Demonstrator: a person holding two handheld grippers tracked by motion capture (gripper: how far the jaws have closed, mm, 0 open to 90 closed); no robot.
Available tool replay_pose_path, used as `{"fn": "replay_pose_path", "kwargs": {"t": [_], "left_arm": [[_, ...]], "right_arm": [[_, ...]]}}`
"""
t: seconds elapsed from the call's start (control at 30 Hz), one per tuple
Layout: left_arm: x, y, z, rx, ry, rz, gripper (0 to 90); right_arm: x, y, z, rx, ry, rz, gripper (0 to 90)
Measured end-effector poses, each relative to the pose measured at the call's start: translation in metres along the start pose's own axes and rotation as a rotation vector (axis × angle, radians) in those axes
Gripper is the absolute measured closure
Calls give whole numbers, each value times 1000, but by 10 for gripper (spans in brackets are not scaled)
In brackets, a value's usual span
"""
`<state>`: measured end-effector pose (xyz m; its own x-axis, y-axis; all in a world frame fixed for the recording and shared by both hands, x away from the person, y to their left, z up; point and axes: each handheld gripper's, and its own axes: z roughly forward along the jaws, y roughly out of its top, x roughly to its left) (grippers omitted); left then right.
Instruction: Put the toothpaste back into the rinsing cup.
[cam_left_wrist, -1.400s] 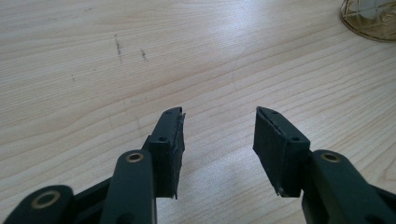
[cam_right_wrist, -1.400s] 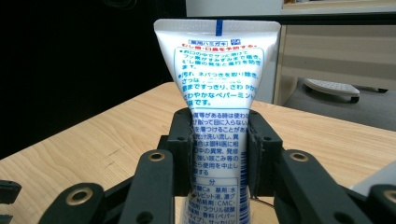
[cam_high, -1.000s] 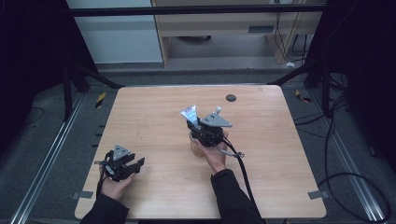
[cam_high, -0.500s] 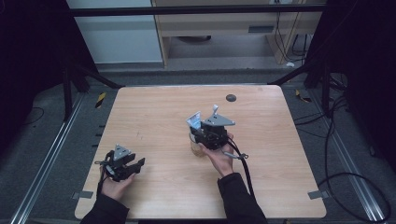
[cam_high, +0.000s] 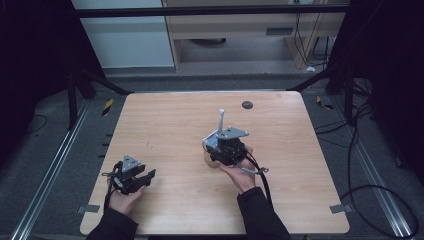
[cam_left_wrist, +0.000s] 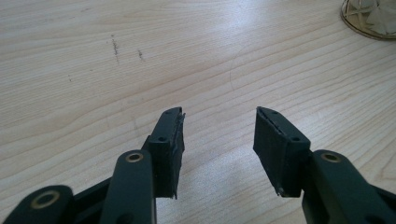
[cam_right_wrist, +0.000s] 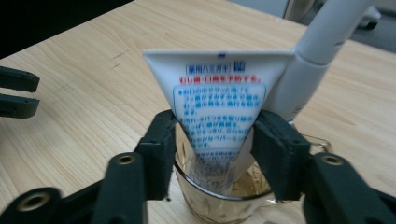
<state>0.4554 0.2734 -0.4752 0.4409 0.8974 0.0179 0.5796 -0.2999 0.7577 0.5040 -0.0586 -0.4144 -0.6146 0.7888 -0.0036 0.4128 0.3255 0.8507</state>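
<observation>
The toothpaste tube (cam_right_wrist: 219, 126) is stood upright in the glass cup (cam_right_wrist: 224, 205), dead between the just-opened jaws of the right gripper (cam_right_wrist: 215, 154), pads barely clear; the left gripper (cam_high: 131, 176), spread empty, is kept well apart

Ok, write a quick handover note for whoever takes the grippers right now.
Left gripper: open, nothing between the jaws, low over the table near the left front corner.
Right gripper: jaws have just been opening; they flank the toothpaste tube, seemingly no longer squeezing it.
Things: the tube stands crimped end up in the glass cup, beside a white toothbrush handle also in the cup.
Done: tube placed in the cup.
Left: probably just draw the right gripper away without tipping the cup.
</observation>
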Motion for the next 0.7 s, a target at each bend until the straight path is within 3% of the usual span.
{"fn": "replay_pose_path", "kwargs": {"t": [0.17,0.37,0.53,0.7], "left_arm": [[-1,0,0,4,-4,3,513],[-1,0,1,8,-6,1,497],[0,-1,2,14,-8,2,473],[2,-1,4,25,-6,-2,442]], "right_arm": [[-3,1,-22,-33,14,10,376],[-21,-10,-55,-59,30,62,269],[-41,-32,-77,-56,-2,97,223],[-64,-65,-89,-14,-45,123,199]]}}
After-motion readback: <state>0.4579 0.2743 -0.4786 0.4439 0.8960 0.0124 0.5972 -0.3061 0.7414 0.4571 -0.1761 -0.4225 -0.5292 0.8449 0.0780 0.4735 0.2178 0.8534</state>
